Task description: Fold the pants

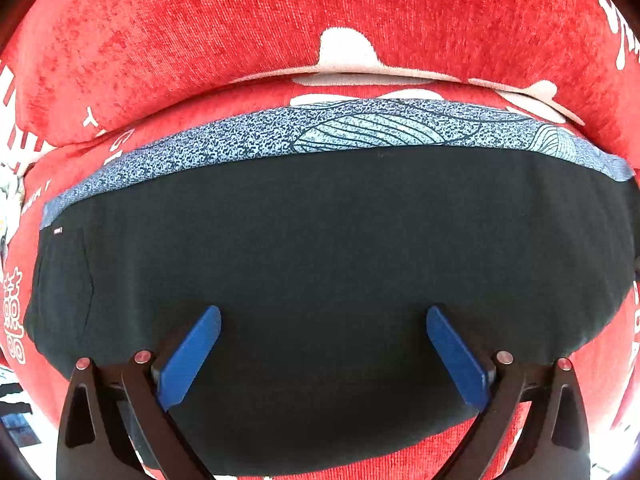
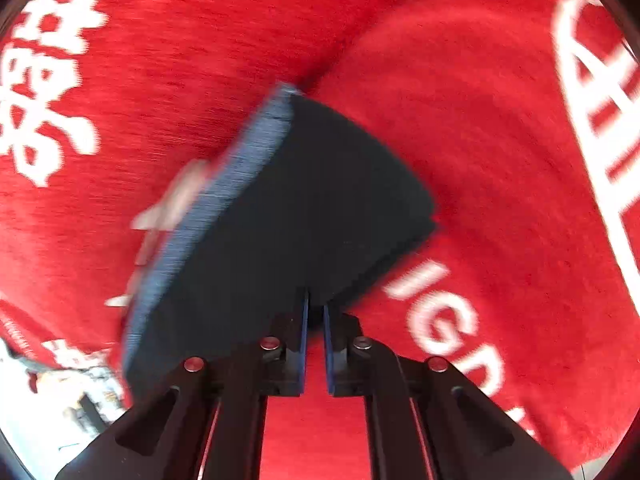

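Pants point(image 1: 328, 264) lie flat on a red cover point(image 1: 248, 32) with white lettering. In the left wrist view their long axis runs 9 to 3 o'clock; the blue patterned band point(image 1: 360, 130) runs along the 12 o'clock edge. In the right wrist view, which is blurred, the pants point(image 2: 288, 216) run from 7 toward 1 o'clock, with the blue band point(image 2: 224, 208) on the 10 o'clock side. Fabric is dark, nearly black, smooth, folded into a broad slab; a small white tag sits at 9 o'clock in the left view. Left gripper point(image 1: 324, 356) is spread wide over the dark cloth, nothing between its fingers. Right gripper point(image 2: 315, 344) is pressed nearly together, pinching the near corner of the pants at 6 o'clock.
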A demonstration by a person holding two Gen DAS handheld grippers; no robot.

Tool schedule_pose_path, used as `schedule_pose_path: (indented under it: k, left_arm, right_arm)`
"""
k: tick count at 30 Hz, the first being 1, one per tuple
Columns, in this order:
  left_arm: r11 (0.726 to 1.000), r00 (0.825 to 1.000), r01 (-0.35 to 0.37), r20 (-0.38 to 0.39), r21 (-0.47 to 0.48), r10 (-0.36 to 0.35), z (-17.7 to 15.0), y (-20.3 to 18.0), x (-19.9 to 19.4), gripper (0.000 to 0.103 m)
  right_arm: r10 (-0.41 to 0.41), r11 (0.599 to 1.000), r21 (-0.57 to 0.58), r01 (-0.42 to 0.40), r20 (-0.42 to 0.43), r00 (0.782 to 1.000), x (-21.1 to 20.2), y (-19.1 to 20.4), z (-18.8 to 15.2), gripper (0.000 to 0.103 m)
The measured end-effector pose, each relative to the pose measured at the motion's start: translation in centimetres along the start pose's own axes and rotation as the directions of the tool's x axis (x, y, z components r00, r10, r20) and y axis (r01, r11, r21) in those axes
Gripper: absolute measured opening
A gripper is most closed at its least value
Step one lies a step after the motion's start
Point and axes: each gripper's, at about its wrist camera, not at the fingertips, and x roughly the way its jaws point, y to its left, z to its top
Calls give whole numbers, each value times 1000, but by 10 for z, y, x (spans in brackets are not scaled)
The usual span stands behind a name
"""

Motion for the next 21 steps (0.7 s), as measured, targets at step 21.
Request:
schedule_pose_path:
  k: [21]
  left_arm:
    - [999,1000,-12,4,31,12,48,-29,-22,103]
  right_arm:
    - [32,954,-295,-50,-65,997,2,68,-39,51]
